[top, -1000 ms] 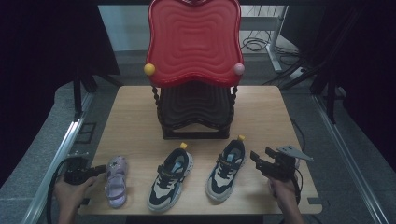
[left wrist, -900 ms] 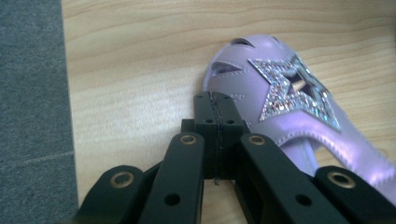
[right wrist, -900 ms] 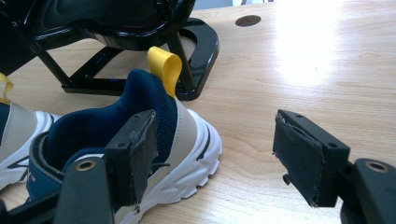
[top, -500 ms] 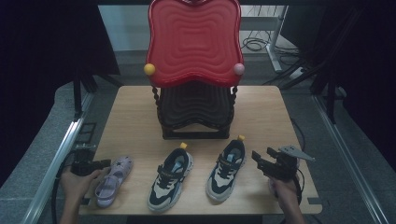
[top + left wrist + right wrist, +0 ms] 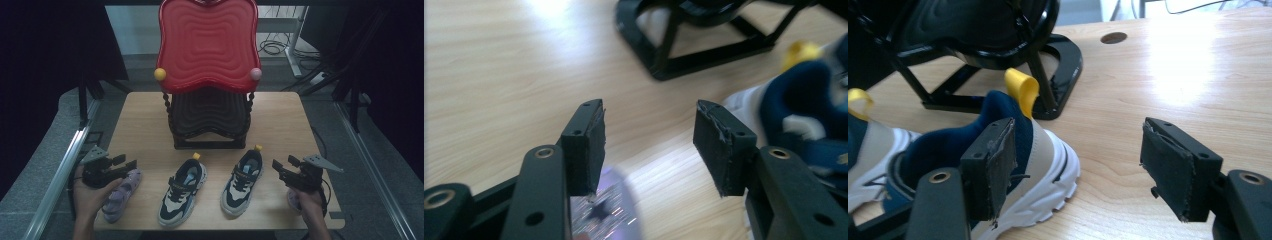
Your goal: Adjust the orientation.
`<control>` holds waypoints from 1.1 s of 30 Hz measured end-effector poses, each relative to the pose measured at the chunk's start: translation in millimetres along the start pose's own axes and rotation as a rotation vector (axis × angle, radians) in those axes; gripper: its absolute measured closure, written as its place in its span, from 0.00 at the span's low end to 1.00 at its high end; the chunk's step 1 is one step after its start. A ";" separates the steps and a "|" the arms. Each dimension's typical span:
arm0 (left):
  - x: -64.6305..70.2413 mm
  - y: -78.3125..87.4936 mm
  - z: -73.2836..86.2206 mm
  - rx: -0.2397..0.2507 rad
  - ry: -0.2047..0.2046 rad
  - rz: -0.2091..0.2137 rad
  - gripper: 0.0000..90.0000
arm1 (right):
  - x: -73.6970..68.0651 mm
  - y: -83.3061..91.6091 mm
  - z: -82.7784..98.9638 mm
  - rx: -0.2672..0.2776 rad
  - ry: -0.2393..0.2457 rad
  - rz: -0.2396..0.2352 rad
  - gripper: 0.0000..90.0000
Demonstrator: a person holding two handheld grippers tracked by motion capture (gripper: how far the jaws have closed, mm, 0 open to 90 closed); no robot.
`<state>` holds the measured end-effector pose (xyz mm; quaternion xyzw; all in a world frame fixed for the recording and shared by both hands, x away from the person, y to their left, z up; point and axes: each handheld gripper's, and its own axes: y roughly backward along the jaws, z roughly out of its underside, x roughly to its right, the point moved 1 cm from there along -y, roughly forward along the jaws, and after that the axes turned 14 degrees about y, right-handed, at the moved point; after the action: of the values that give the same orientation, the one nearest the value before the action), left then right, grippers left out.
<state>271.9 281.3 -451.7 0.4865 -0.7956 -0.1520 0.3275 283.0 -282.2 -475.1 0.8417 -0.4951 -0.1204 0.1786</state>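
Left tool [image 5: 125, 164] has just opened, releasing purple shoe [image 5: 120, 197].

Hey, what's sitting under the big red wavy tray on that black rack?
Under the red wavy plastic tray sits a second, dark wavy tray on the black rack, above the wooden table. The red tray covers the dark tray's rear part, so anything there stays hidden.

The table [image 5: 140, 125] is pale, smooth wood grain; the red tray [image 5: 207, 42] is glossy ribbed plastic; the lilac shoe [image 5: 122, 195] glitters.
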 end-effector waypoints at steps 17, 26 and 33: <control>22.0 -12.9 15.7 -0.061 -0.068 0.001 0.45 | -2.7 13.0 -10.2 0.025 0.091 0.046 0.34; 18.0 3.3 14.4 -0.034 -0.049 -0.002 0.43 | 1.2 31.2 -0.6 -0.023 0.155 0.019 0.49; 15.3 8.9 14.7 -0.037 -0.044 -0.021 0.44 | 18.8 58.0 19.9 -0.054 0.178 0.040 0.75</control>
<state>251.2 271.0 -451.8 0.4854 -0.7944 -0.1808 0.3171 238.6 -328.1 -469.3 0.8340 -0.4904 -0.0552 0.2469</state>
